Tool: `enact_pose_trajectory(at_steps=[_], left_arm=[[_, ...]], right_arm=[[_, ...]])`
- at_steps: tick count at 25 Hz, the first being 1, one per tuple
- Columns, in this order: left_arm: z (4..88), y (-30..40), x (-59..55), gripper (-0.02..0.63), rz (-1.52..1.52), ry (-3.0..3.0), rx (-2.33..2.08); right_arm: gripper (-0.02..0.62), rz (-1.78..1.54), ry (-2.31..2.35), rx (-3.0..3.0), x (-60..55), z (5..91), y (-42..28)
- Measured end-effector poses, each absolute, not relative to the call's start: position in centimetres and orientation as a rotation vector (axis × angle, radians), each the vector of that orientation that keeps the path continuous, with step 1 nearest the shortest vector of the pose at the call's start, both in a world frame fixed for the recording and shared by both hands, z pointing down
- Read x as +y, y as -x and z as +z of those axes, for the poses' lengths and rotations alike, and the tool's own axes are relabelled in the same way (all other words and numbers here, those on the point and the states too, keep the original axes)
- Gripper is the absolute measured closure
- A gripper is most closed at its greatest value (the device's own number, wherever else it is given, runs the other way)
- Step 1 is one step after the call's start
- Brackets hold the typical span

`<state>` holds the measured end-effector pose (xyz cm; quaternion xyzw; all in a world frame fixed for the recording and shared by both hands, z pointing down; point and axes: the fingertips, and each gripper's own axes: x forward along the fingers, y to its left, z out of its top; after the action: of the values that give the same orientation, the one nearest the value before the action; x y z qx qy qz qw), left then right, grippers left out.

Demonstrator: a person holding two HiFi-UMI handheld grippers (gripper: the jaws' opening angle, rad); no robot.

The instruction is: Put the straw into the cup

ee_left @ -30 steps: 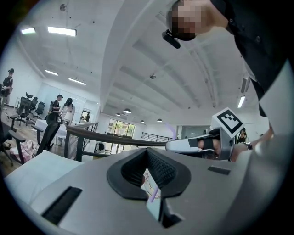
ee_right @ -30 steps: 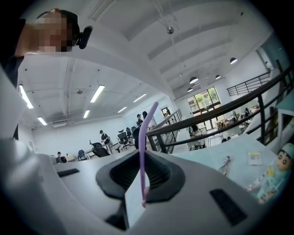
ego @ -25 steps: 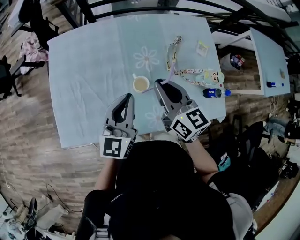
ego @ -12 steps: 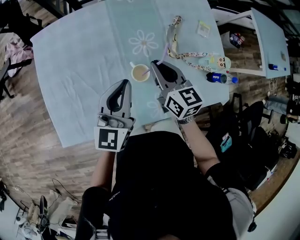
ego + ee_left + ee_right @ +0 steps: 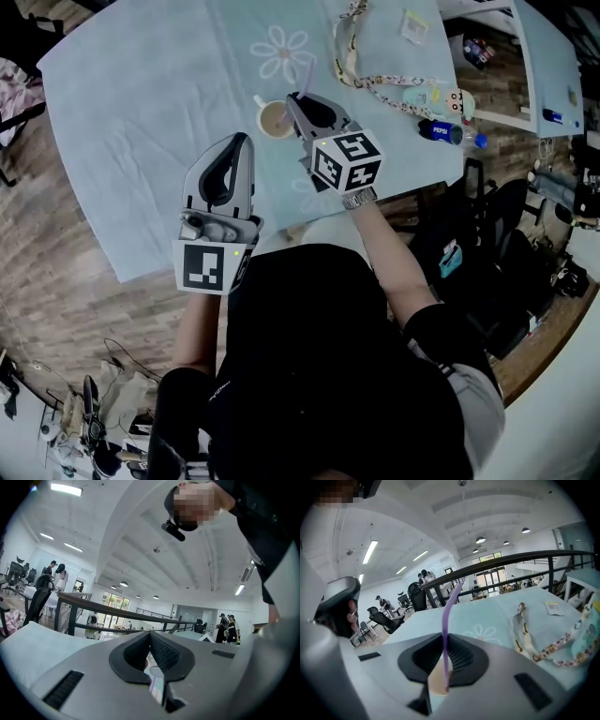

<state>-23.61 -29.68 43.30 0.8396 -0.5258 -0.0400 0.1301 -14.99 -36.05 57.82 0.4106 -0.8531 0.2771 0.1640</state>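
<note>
A white cup (image 5: 274, 119) of beige drink stands on the pale blue tablecloth (image 5: 150, 103). My right gripper (image 5: 298, 105) is at the cup's right rim, shut on a purple straw (image 5: 305, 79) that sticks up past its jaws. In the right gripper view the straw (image 5: 446, 620) runs up between the pads (image 5: 459, 656), and its lower end hangs over the cup (image 5: 436, 681). I cannot tell whether it touches the drink. My left gripper (image 5: 242, 141) is nearer the front edge, left of the cup, shut and holding nothing. Its ribbed pads (image 5: 161, 651) meet at the tip.
A patterned lanyard (image 5: 375, 86) lies right of the cup. A small packet (image 5: 413, 25) is behind it, and a blue bottle (image 5: 441, 129) lies near the table's right edge. Railings, chairs and people are behind the table.
My right gripper has dropped and moved forward with the straw, from the table's front edge to the cup's rim. The left gripper has shifted a little.
</note>
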Motion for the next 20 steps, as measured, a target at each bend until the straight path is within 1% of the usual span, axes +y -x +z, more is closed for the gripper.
enact_pose_trajectory(at_steps=[8,18,20], left_arm=[[44.1,23.5,-29.7,0.594,-0.123,-2.424,-1.528],[44.6,23.6,-29.6,0.594,-0.104,-2.395,-1.518],[44.6,23.5,-29.5,0.594,-0.109,-2.397,-1.520]], right_arm=[[0.555,0.854,-1.090,-2.378,-35.5,61.0,15.6],[0.551,0.797,-1.123,-2.334,-36.4,61.9,15.8],[0.522,0.774,-1.115,-2.317,-36.5,62.2,15.7]])
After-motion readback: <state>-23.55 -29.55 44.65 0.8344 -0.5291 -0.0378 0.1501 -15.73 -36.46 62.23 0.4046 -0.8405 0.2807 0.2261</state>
